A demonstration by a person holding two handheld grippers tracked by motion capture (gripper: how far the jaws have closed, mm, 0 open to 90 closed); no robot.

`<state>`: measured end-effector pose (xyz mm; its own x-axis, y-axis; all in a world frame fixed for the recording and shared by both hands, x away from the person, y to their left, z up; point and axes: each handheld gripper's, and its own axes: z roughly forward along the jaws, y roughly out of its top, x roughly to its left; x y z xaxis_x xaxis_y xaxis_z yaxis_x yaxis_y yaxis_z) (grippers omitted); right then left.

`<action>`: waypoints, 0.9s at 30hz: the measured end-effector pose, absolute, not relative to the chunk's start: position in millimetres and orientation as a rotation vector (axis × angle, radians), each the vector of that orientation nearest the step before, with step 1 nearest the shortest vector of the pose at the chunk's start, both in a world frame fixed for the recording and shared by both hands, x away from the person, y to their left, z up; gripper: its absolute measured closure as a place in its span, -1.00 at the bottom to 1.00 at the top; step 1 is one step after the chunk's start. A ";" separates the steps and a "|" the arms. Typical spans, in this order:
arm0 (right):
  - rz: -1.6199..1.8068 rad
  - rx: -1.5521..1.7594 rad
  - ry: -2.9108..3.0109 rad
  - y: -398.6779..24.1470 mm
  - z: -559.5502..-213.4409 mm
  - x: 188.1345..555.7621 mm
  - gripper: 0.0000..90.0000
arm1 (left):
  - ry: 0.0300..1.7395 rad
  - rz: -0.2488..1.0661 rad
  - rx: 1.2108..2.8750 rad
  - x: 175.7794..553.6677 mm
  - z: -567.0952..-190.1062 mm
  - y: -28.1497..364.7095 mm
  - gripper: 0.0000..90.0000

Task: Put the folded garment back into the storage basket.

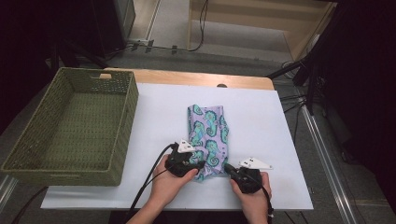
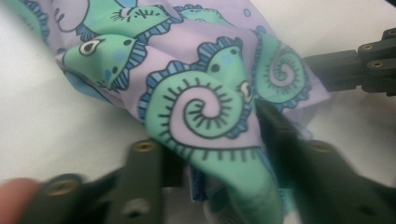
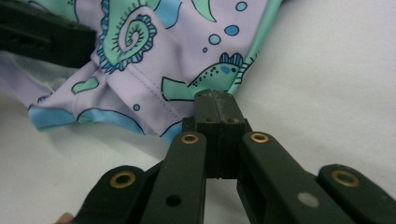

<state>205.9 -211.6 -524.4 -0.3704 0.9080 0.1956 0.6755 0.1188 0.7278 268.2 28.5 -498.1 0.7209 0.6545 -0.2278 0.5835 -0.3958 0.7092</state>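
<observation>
Softly crumpled, stretchy seahorse-print cloth (image 1: 208, 133), both the left hand-held gripper (image 1: 198, 164) and right hand-held gripper (image 1: 229, 167) clamped on its hem.

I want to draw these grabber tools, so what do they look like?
Each one is black. The left gripper and right gripper both carry a pale grey three-cornered plate on top. A black cable trails from the left one. Up close, the fingers are flat black bars joined by arms with small brass-coloured rivets. No sleeves show on the forearms.
</observation>
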 end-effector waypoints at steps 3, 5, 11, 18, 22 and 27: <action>1.103 1.562 2.099 -213.8 -524.5 206.2 0.96 | 0.972 0.165 2.071 266.1 -495.8 34.1 -0.41; 1.062 1.560 2.098 -216.0 -524.5 205.9 0.96 | 0.992 0.153 2.047 267.1 -493.6 37.3 -0.70; 1.056 1.553 2.106 -219.4 -524.5 205.3 0.96 | 1.043 0.136 2.028 275.0 -494.9 34.5 -0.92; 1.048 1.540 2.107 -218.3 -524.7 204.7 0.96 | 1.091 0.159 2.107 276.4 -509.3 18.6 -0.94; 1.040 1.524 2.109 -216.4 -524.8 203.9 0.96 | 1.108 0.210 2.115 270.0 -508.4 12.2 -0.75; 1.053 1.527 2.117 -215.7 -524.9 204.0 0.96 | 1.092 0.114 2.082 270.2 -507.5 10.3 -0.03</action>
